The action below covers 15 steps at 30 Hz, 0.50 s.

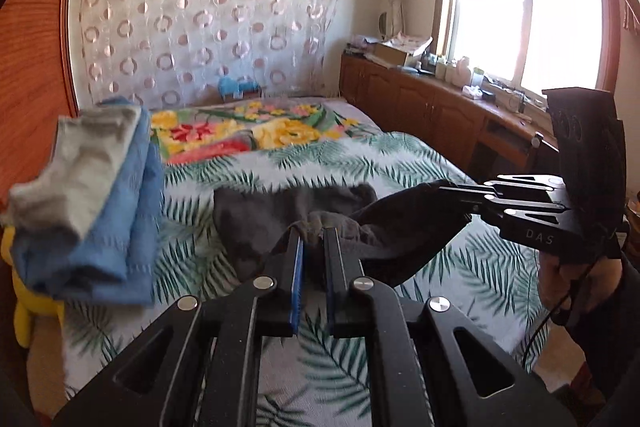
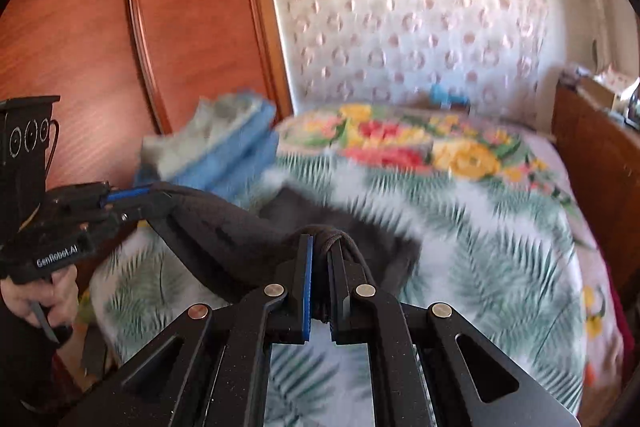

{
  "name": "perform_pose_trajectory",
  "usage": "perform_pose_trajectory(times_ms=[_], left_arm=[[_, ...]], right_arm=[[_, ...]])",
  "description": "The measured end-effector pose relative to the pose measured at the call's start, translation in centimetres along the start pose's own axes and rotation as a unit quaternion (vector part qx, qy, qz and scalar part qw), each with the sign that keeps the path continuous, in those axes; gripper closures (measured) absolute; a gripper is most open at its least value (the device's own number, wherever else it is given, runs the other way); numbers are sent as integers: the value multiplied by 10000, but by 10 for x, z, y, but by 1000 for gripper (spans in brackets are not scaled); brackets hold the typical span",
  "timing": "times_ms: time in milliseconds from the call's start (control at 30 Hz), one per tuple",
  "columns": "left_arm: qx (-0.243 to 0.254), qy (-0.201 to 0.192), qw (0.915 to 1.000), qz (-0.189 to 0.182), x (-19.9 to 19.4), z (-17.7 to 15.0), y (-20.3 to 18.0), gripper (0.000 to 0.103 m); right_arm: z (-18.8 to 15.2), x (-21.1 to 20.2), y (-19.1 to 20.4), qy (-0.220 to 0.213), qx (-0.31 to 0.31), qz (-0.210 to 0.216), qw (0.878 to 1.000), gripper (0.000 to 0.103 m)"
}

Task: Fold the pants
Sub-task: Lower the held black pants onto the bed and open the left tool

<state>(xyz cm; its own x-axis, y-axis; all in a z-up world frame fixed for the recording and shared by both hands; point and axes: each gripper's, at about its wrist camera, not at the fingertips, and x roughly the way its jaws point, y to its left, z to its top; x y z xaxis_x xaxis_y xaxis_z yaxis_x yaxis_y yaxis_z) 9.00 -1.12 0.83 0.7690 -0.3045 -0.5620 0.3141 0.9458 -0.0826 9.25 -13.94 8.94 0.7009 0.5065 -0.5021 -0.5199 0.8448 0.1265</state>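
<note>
The dark grey pants (image 1: 264,219) hang over the leaf-print bed, one end lifted between my two grippers. My left gripper (image 1: 314,233) is shut on a bunched edge of the pants. My right gripper (image 2: 320,241) is shut on another bunched edge; it also shows in the left wrist view (image 1: 456,193) at the right, gripping the cloth. The left gripper shows in the right wrist view (image 2: 156,197) at the left. The pants (image 2: 232,227) stretch between the two and their far part rests on the bed.
A stack of folded grey and blue clothes (image 1: 92,195) lies at the bed's left side by a wooden wardrobe (image 2: 120,47). A floral blanket (image 1: 248,131) lies further up the bed. A wooden cabinet (image 1: 420,107) with clutter runs under the window at the right.
</note>
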Motion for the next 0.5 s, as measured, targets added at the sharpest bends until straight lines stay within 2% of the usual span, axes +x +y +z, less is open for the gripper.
perform_pose_trajectory(times_ms=[100,367,500], left_arm=[[1,92,10000,2,-2,-11,-7,93],[-6,111,9999,-35,-10,-19,-11,93],[-8,154,9999,-18,-8,-26,-12,93]], right_arm=[[-7,1,-2,166,56,95,9998,97],[-5,-7,0,231,36,56,9997,97],[-29,-4,5,266,5,91,9996,97]])
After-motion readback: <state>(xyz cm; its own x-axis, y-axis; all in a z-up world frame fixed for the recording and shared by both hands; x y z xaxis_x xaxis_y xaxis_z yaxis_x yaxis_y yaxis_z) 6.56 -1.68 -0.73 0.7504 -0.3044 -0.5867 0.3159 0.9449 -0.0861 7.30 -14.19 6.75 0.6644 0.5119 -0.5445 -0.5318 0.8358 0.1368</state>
